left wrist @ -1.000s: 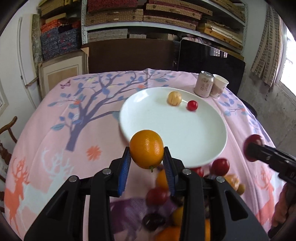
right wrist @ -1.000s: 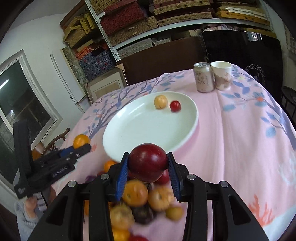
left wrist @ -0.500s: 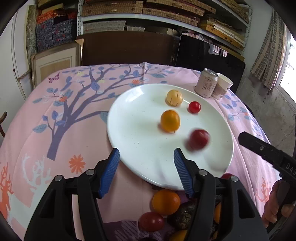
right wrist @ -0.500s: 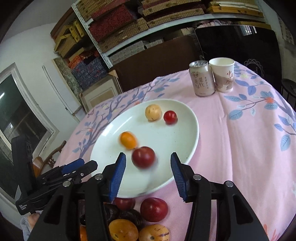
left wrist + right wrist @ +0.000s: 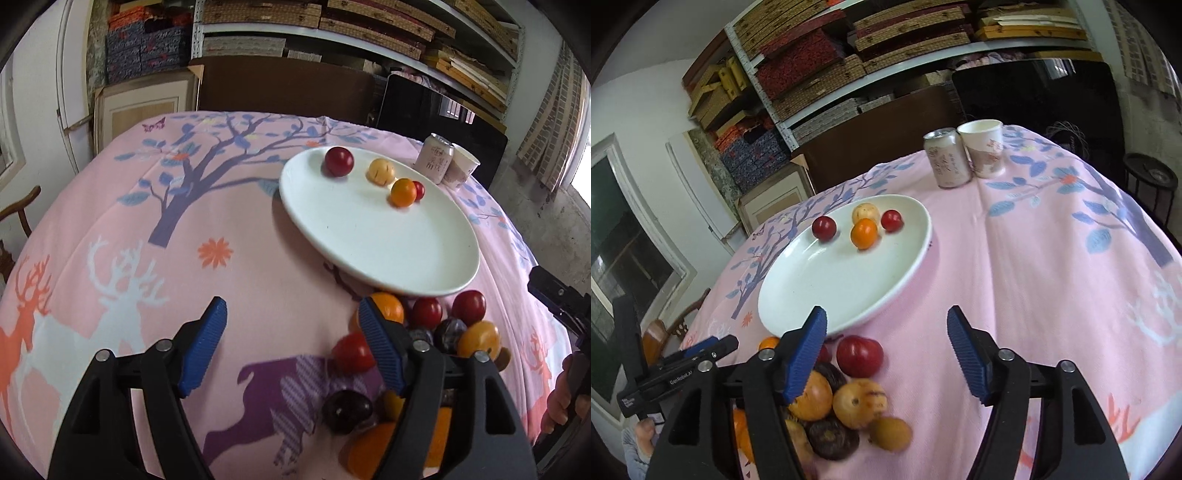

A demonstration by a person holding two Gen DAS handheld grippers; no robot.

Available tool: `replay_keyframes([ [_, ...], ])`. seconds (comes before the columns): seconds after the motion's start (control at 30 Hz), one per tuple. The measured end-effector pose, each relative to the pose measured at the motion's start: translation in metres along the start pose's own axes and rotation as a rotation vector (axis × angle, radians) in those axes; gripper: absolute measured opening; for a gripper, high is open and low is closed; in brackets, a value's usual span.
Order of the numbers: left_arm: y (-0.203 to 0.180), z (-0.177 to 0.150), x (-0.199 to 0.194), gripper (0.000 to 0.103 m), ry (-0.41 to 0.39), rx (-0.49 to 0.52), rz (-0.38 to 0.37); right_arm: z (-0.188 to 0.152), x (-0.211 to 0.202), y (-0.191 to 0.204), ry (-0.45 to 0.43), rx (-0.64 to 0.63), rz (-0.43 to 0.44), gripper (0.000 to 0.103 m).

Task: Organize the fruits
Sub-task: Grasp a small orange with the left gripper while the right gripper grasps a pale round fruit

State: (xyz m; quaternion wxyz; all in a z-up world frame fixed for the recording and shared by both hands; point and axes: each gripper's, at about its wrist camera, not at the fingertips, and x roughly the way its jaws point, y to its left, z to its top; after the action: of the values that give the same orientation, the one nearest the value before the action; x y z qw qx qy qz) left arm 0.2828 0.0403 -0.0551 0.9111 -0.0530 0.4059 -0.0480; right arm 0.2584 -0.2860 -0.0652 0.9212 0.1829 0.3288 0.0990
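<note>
While four fruits sit on the white plate (image 5: pixel 846 295), both tongs have just been opening and now gape wide, holding nothing. From the right tongs (image 5: pixel 886 350) the fruit pile (image 5: pixel 849 398) lies lower left; from the left tongs (image 5: pixel 291 343), lower right. Bare cloth (image 5: pixel 1052 277) elsewhere leaves open room.

White plate (image 5: pixel 388 251) on pink tree-and-deer patterned tablecloth (image 5: pixel 221 221).
</note>
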Motion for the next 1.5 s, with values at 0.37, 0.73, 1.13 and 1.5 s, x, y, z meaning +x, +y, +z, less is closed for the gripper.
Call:
replay_keyframes([
  [0.37,-0.046,-0.012,0.008,0.072,-0.039,0.182,0.014,-0.003,-0.006,-0.009,0.004,0.067,0.033,0.073],
  [0.73,-0.061,-0.01,0.03,0.055,0.015,0.249,-0.048,-0.004,-0.009,0.004,0.006,0.016,0.032,0.076],
  [1.13,-0.035,-0.013,0.02,0.033,0.051,0.165,-0.091,-0.013,0.0,0.017,0.057,-0.048,0.053,0.076],
  [1.5,-0.021,-0.01,0.01,0.033,0.017,0.127,-0.043,-0.045,0.018,0.074,0.125,-0.336,0.02,0.068],
])
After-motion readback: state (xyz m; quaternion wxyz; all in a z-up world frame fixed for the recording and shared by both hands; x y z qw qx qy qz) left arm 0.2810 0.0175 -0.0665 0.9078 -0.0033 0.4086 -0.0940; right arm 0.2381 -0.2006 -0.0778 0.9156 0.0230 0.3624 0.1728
